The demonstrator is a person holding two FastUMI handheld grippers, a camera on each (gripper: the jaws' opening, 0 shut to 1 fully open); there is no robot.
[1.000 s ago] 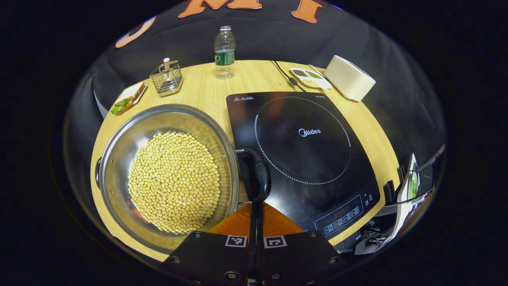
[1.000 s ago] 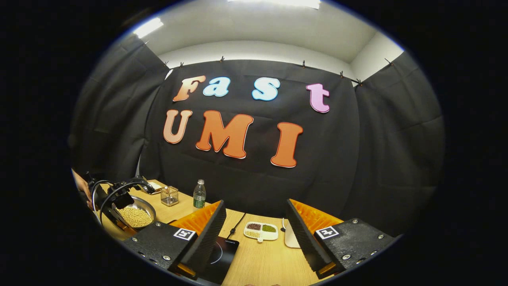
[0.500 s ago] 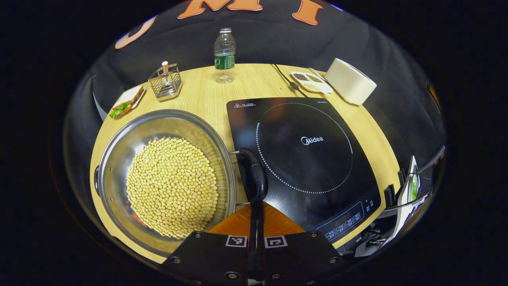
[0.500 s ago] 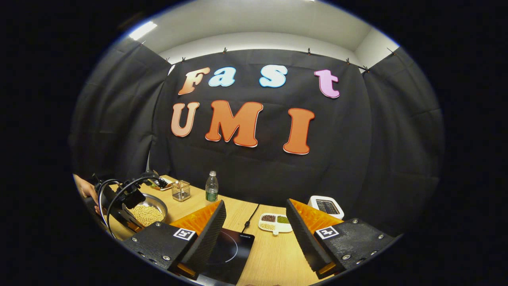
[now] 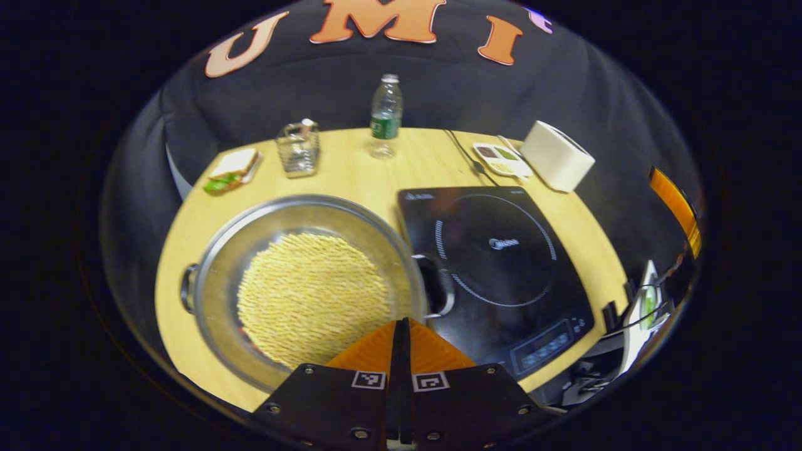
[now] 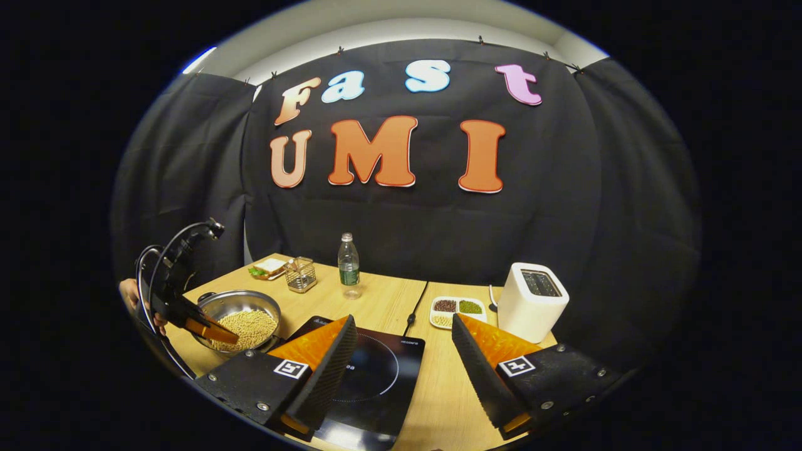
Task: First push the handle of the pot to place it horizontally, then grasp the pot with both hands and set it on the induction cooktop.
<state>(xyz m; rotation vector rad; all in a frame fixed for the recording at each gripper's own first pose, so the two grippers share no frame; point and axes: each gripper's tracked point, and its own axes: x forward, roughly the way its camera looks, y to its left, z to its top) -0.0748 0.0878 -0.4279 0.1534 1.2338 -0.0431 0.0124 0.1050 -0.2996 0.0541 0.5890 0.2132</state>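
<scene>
Sitting on a wooden table point(image 5: 376, 172): a steel pot point(image 5: 301, 275) heaped with pale beans, resting just to the left of a black induction cooktop point(image 5: 501, 250) in the left gripper view, not yet on it. Lying out sideways toward the cooktop: the pot's dark loop handle point(image 5: 438, 285), its far end overlapping the cooktop's near edge; looking roughly horizontal, though blur is softening the edges here. A second, smaller handle point(image 5: 187, 288) showing at the pot's opposite rim.

Hovering just above the pot's near rim: the left gripper point(image 5: 401, 326), fingers pressed together with nothing between them, not touching the handle. Seen from the right gripper view, the same tool point(image 6: 210, 329) hanging over the beans, a hand point(image 6: 130, 294) behind it.

Waiting above the cooktop's near side: the right gripper point(image 6: 404, 326), fingers spread wide and holding nothing, well apart from the pot point(image 6: 241, 316).

Judging progress: the handle push seeming done or nearly so; grasping with both grippers and lifting onto the cooktop point(image 6: 376, 369) not yet done.
</scene>
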